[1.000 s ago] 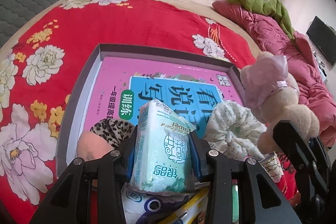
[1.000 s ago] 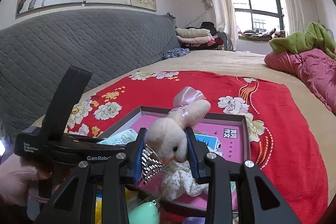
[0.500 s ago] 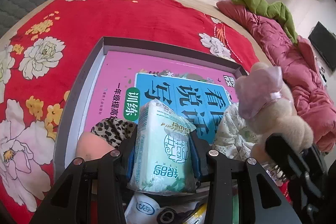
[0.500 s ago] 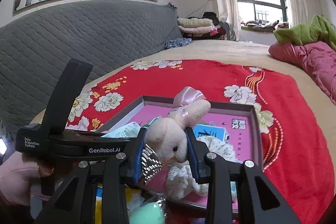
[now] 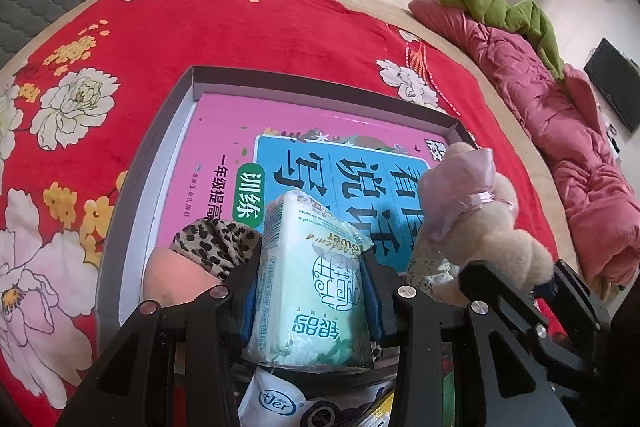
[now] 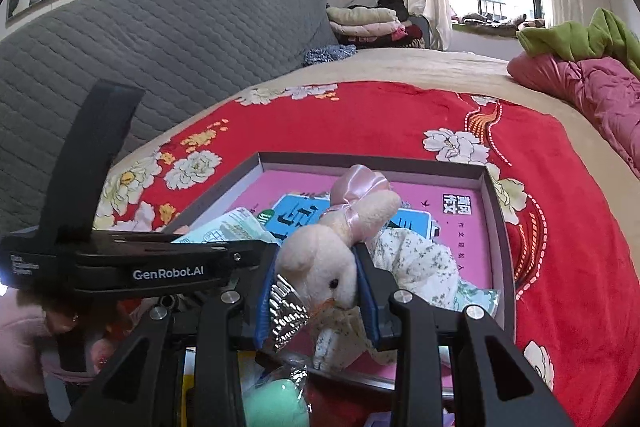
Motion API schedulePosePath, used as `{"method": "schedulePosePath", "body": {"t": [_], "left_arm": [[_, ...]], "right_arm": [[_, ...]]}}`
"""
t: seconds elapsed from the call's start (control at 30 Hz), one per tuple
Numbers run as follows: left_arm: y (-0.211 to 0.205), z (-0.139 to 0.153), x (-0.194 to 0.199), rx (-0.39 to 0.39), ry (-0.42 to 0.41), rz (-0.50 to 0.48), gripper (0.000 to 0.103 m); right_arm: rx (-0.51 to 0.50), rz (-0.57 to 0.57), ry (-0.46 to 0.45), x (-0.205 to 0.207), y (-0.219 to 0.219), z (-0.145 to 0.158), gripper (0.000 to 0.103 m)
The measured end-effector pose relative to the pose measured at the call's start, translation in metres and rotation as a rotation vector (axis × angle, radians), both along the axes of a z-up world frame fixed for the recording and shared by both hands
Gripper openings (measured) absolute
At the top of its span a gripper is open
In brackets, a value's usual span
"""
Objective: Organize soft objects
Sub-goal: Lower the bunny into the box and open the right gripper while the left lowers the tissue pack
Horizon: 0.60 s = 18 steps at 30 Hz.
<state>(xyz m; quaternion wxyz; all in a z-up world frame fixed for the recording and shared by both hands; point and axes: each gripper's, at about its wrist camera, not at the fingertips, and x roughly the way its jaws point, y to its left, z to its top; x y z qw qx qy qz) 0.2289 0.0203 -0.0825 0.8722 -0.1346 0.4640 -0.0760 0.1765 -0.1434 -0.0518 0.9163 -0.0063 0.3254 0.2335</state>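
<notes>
My left gripper is shut on a pale green tissue pack and holds it over the near edge of a grey box lid lined with a pink book. My right gripper is shut on a cream plush rabbit with a pink satin bow, held over the same lid's near edge. The rabbit also shows at the right of the left wrist view. A leopard-print item, a peach soft object and a floral cloth lie in the lid.
The lid lies on a red flowered blanket on a bed. A pink quilt with a green cloth lies at the right. A grey quilted headboard stands at the left. Packets and a mint green object lie below the grippers.
Both grippers have moved forward over the lid with their loads. The rabbit has come closer to the tissue pack in the left wrist view.
</notes>
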Motion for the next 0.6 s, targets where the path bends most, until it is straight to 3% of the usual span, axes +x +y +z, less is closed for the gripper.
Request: {"method": "schedulePosePath", "body": {"t": [0.4,0.6], "left_arm": [[-0.003,-0.001,-0.001,0.009,-0.001,-0.009,0.042],[-0.003,-0.003,-0.001,0.009,-0.002,-0.007,0.042]], "right_arm": [[-0.096,0.024,0.008,-0.003,0.016,-0.007,0.037],[-0.096,0.025,0.015,-0.005,0.017,-0.009,0.038]]}}
